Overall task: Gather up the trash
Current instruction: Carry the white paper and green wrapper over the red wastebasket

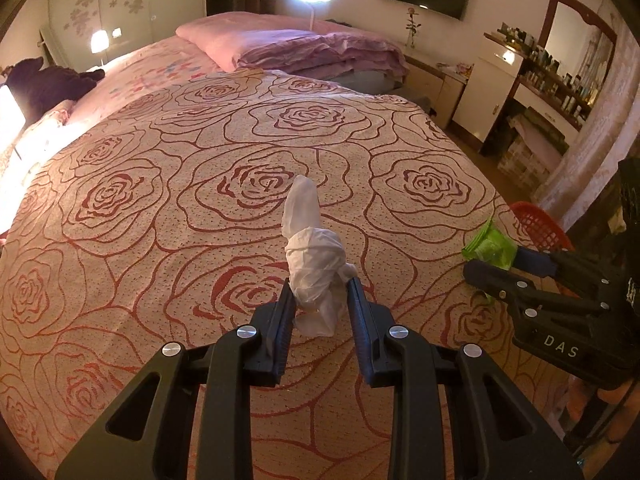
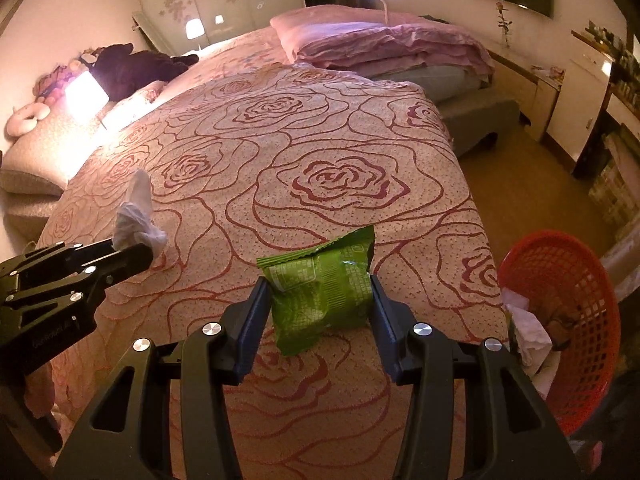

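I've got the left gripper [image 1: 319,294] clamped on tissue [image 1: 314,264], right gripper [image 2: 321,300] clamped on wrapper [image 2: 322,284]; basket [image 2: 568,280] sits right, loose tissue could slip.

We see a bedspread [image 1: 160,184] of pale pink, patterned all over with large red-outlined roses. The crumpled tissue [image 1: 316,264] is white, the snack wrapper [image 2: 324,292] bright green with pale printing. The mesh basket [image 2: 576,280] is red-orange. Folded quilts [image 1: 320,48] show pink and mauve. Each hand-held gripper [image 1: 320,292] is black with dark blue pads [image 2: 380,320].
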Motion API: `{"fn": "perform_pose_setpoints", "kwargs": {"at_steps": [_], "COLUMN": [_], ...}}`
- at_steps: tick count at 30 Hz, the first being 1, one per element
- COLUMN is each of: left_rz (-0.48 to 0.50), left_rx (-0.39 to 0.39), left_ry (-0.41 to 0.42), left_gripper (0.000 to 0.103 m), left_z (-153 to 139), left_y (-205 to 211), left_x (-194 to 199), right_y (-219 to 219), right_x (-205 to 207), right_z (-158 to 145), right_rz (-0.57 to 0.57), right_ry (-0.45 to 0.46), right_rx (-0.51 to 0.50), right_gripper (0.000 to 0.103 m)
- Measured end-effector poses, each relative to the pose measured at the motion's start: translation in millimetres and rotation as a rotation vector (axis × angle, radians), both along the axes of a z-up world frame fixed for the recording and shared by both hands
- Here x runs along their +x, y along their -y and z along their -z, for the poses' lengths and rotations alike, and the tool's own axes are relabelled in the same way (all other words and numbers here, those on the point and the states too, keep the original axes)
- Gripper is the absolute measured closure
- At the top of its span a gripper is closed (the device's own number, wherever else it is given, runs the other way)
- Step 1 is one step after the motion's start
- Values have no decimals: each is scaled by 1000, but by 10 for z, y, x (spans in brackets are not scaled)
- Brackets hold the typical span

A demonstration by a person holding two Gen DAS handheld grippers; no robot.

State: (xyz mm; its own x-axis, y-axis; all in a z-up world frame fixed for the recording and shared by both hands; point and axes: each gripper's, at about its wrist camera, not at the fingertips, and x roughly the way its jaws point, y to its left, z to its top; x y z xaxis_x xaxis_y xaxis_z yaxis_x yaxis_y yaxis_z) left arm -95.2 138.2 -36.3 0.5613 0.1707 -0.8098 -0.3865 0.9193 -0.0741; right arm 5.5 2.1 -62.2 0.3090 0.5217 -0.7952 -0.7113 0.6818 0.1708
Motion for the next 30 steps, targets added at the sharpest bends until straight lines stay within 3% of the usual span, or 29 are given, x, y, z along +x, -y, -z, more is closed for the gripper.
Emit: {"fn": "perform_pose_setpoints", "kwargs": {"at_steps": [12,30], "left_rz": [36,243], "left_rx": [18,49], "left_ry": [-2,33], "left_gripper": [77,77], "left_z": [-30,-227], "left_y": [121,707], "left_x": [99,664], "right_y": [116,1059], "right_x": [61,566], "right_z": [-81,-288], "right_rz": [22,284], "right_ry": [-3,28], "right_rx": [32,81], "right_gripper": [56,56]}}
